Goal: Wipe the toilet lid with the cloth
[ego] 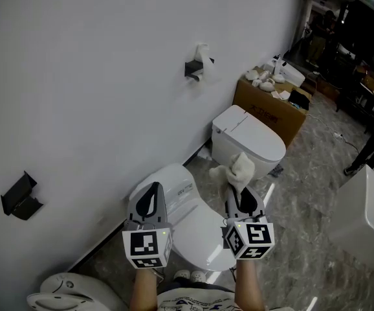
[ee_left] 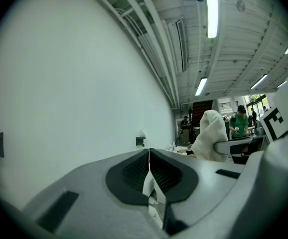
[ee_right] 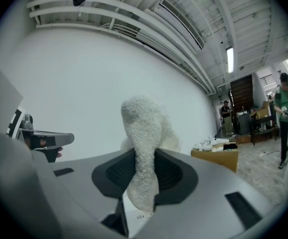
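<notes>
So far only the grasp is done: right gripper clamps the cloth, left gripper jaws meet empty, lid seemingly unwiped.

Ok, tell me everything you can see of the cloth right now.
The white fluffy terry cloth is bunched into a soft upright lump, clamped across its middle by the right gripper between its dark ribbed pads. Most of it sticks up past the jaws, and a short tail hangs below them. No stains show. It is held in the air near the far end of the closed white toilet lid, apparently touching only the gripper.
</notes>
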Demonstrator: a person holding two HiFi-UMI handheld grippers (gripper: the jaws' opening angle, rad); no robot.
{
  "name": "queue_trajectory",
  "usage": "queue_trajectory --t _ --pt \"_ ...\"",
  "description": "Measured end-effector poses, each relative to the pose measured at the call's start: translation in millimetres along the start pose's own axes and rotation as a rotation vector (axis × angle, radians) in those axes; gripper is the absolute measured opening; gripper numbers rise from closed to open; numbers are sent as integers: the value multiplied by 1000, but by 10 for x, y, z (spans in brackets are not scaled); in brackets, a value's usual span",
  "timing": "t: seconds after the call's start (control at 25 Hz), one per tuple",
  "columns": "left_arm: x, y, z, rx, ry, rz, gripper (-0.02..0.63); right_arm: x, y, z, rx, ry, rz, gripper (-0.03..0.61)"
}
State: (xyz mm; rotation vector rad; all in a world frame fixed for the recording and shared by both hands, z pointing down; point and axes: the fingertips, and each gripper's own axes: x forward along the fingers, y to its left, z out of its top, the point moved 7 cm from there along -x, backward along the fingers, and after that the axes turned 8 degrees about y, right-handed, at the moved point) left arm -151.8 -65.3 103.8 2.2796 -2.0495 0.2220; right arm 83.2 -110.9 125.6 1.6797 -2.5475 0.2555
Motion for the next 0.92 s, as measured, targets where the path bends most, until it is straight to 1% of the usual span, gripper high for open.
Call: queue_trajectory --t 0.6,0.92 --pt "-44 64 14 0 -8 1 11 -30 61 -11 -20 7 -11 95" --pt "-23 41 -6 -3 -2 6 11 -38 4 -18 -19 9 -14 95"
